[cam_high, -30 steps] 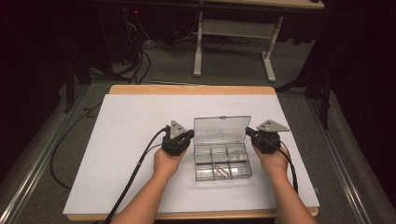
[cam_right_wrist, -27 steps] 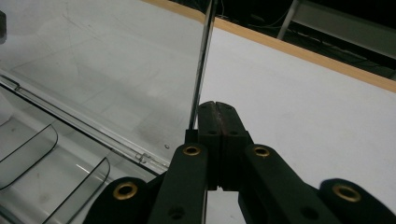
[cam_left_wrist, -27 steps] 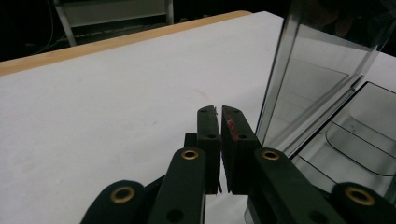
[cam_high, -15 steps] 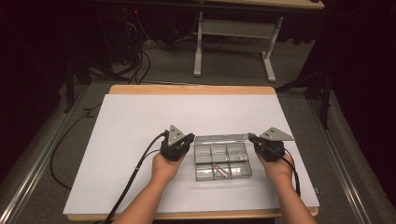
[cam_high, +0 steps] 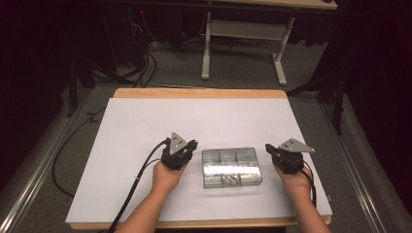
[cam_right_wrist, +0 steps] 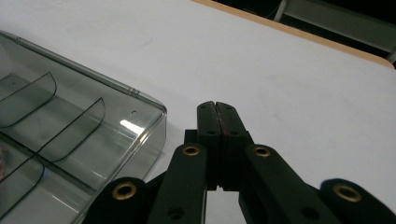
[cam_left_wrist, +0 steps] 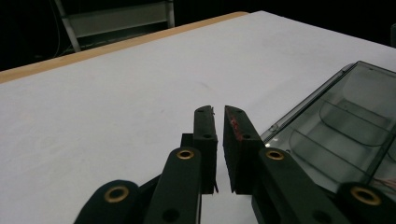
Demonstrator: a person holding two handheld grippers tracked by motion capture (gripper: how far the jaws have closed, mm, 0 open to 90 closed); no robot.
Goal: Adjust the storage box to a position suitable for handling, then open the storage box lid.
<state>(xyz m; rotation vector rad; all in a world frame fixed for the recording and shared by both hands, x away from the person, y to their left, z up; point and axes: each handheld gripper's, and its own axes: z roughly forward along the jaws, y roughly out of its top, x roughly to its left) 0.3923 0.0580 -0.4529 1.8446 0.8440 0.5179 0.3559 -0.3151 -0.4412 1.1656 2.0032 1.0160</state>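
A clear plastic compartment box (cam_high: 231, 167) lies flat on the white sheet with its lid down; small reddish items show in a front compartment. My left gripper (cam_high: 193, 144) rests just left of the box, its jaws empty and drawn together to a thin slit (cam_left_wrist: 219, 114). The box (cam_left_wrist: 336, 135) lies to the right of those jaws. My right gripper (cam_high: 268, 147) sits just right of the box, apart from it, jaws pressed fully together (cam_right_wrist: 217, 106) and empty. The box corner (cam_right_wrist: 70, 135) lies left of them.
A white sheet (cam_high: 194, 121) covers most of the wooden table (cam_high: 194, 93). Cables trail off the left gripper toward the front-left edge. A metal frame stands on the floor beyond the far edge.
The box lid, standing upright a second ago, now lies shut on the box. Both grippers have drawn slightly back from the box sides.
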